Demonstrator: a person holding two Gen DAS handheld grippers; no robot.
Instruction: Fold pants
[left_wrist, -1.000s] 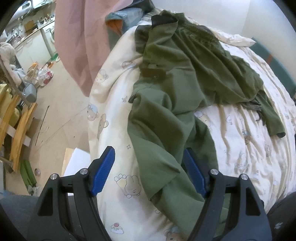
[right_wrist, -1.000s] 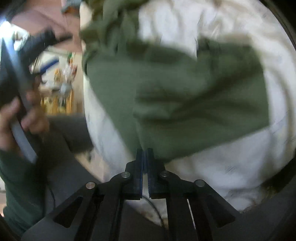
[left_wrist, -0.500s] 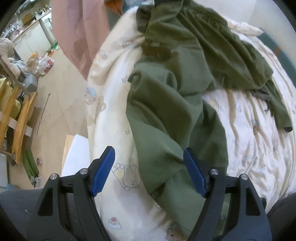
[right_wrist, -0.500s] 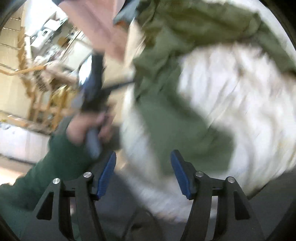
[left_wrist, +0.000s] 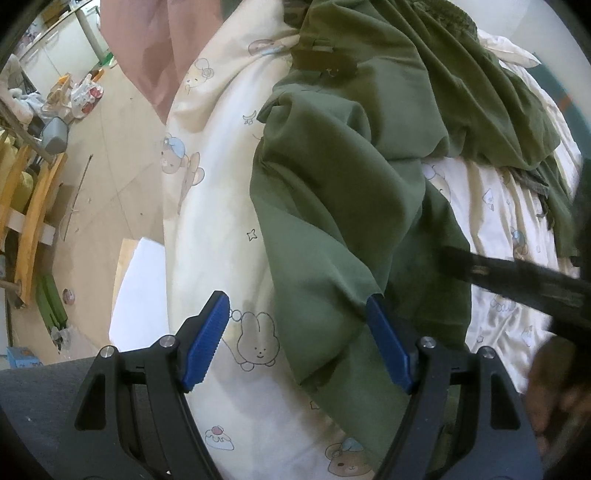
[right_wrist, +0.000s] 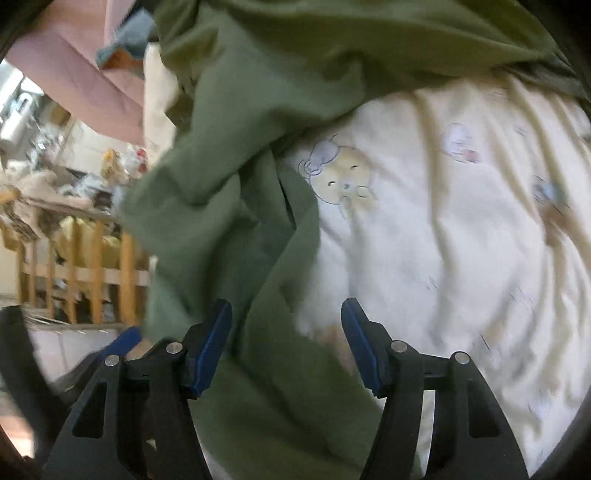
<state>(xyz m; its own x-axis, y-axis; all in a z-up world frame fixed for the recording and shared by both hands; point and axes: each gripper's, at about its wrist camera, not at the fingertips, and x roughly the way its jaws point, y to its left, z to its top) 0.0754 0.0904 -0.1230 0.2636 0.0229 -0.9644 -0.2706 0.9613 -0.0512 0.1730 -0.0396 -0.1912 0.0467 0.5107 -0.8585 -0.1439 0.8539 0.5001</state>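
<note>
Olive green pants (left_wrist: 351, 177) lie crumpled on a cream quilt with cartoon bears (left_wrist: 218, 206), waistband far, one leg running toward me. My left gripper (left_wrist: 299, 343) is open, its jaws straddling the near leg's folded edge. My right gripper (right_wrist: 286, 347) is open over the same leg (right_wrist: 229, 206), with cloth between the jaws. The right gripper's black body shows blurred at the right edge of the left wrist view (left_wrist: 517, 280).
The bed's left edge drops to a wooden floor (left_wrist: 99, 177). A pink cloth (left_wrist: 147, 48) hangs at the far left. A wooden rack (left_wrist: 29, 206) with clutter stands on the floor. A white board (left_wrist: 144, 291) lies beside the bed.
My right gripper opened, letting go of the pants leg, and swung down over the leg. My left gripper moved closer to the pants, staying open.
</note>
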